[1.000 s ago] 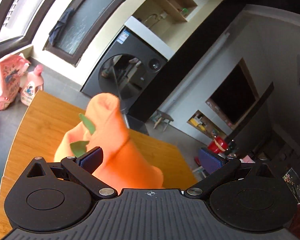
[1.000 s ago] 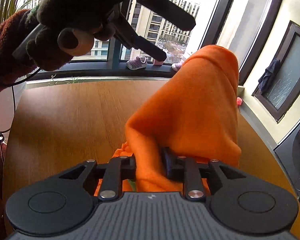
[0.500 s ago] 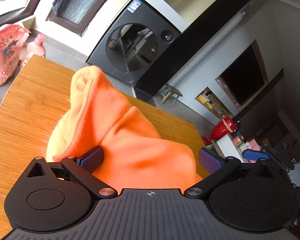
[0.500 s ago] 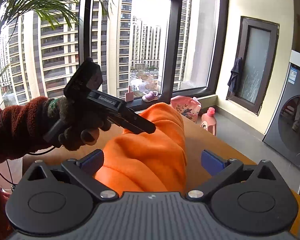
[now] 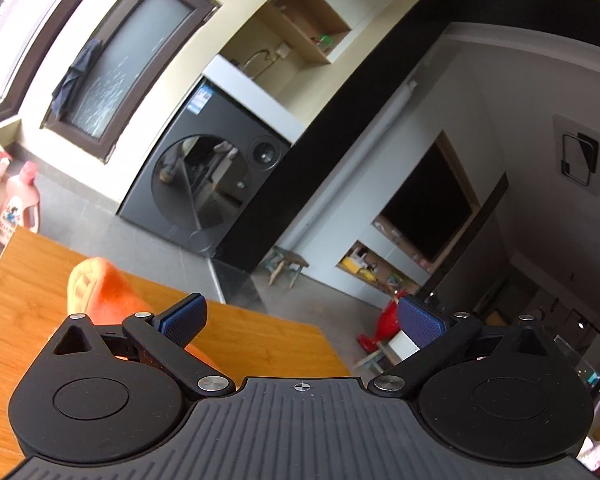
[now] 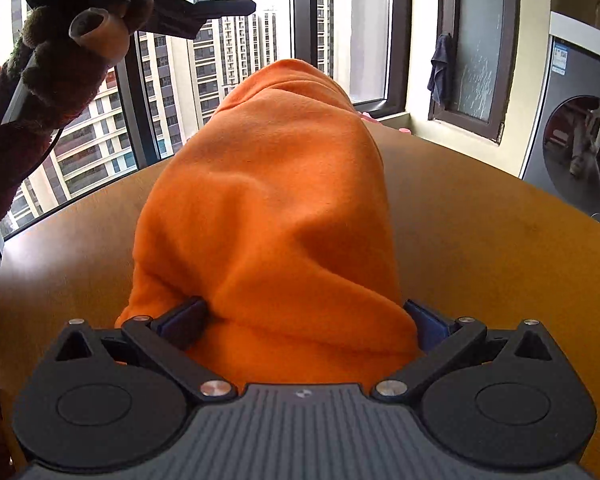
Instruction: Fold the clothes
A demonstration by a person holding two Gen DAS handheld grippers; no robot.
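Orange fleece is the one garment point(image 6: 276, 216) here, heaped in a tall rumpled mound on the wooden counter point(image 6: 500, 248), its surface soft and creased, with a paler folded edge showing in the left wrist view point(image 5: 104, 292).

The left tongs point(image 5: 300, 316) stand spread wide with nothing between the two blue pads; only bare counter point(image 5: 256, 336) and floor lie in the gap. The garment sits just to the left of the left pad point(image 5: 184, 316), partly behind it, and whether it touches that pad cannot be told. In the right wrist view the same tongs point(image 6: 224, 6) are held high at upper left by a hand point(image 6: 80, 56) in a dark brown fuzzy glove, well above the cloth.

The right tongs point(image 6: 304, 320) are as wide as they go. The near end of the mound fills the space between the two blue pads and drapes over both, but the cloth lies loose there rather than pinched.

Behind the counter stand one dark washing machine point(image 5: 204, 184), one pink detergent bottle point(image 5: 18, 204) and one small wooden stool point(image 5: 286, 266).
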